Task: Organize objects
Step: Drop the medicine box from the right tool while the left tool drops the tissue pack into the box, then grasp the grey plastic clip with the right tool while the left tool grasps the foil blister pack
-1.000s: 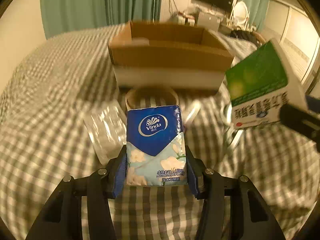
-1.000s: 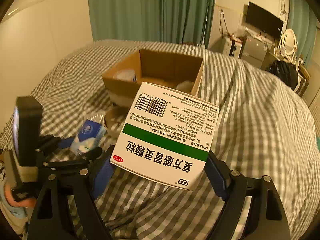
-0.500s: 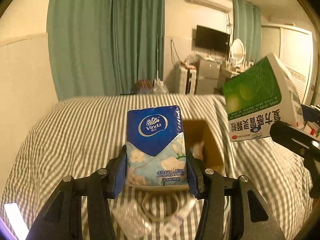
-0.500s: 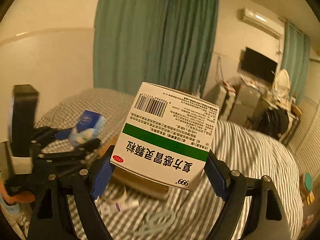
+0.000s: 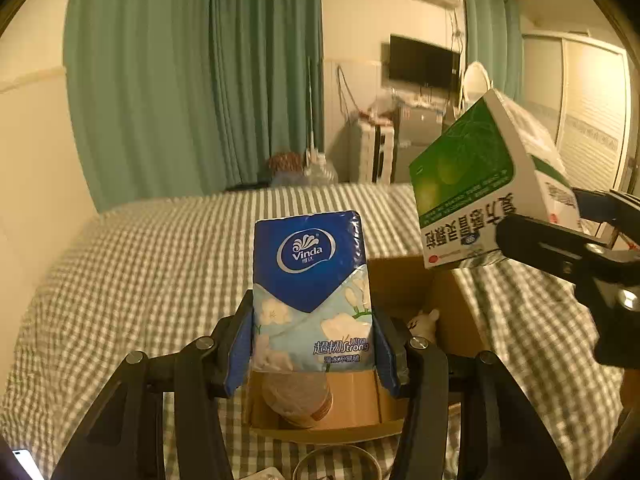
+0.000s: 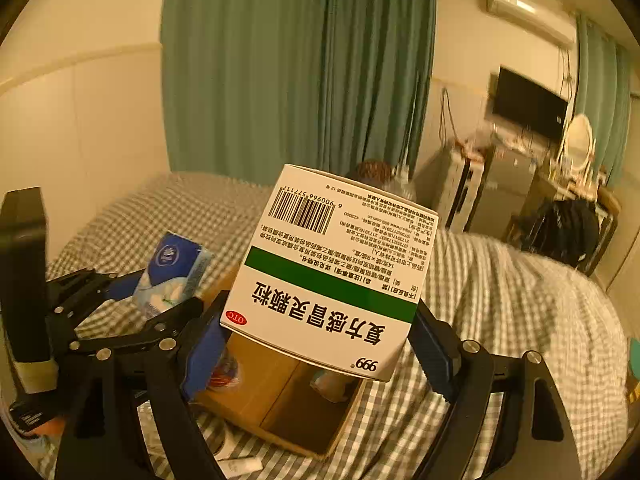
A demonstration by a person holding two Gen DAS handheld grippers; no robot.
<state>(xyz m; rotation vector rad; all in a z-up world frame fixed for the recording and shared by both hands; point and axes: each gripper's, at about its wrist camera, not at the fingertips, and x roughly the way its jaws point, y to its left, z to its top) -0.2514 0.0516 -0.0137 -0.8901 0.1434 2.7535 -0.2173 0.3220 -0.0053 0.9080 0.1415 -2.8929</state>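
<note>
My left gripper (image 5: 314, 350) is shut on a blue Vinda tissue pack (image 5: 310, 296), held upright above the near end of an open cardboard box (image 5: 404, 280) on the checked bed. My right gripper (image 6: 316, 344) is shut on a white and green medicine box (image 6: 332, 272), held tilted over the same cardboard box (image 6: 280, 404). In the left wrist view the medicine box (image 5: 484, 196) hangs at the right, over the box's far corner. The right wrist view shows the tissue pack (image 6: 172, 276) and left gripper (image 6: 160, 300) at the left. A bottle (image 5: 298, 400) and a small figure (image 5: 422, 320) lie inside.
The checked bedspread (image 5: 140, 280) stretches around the box. A round ring-shaped item (image 5: 336, 464) lies on the bed just before the box's near wall. Small flat packets (image 6: 240, 466) lie by the box in the right wrist view. Green curtains, a television and a dresser stand beyond the bed.
Both grippers have risen and moved forward with their loads, from in front of the cardboard box to above its opening. The ring and packets have slid to the bottom of the views.
</note>
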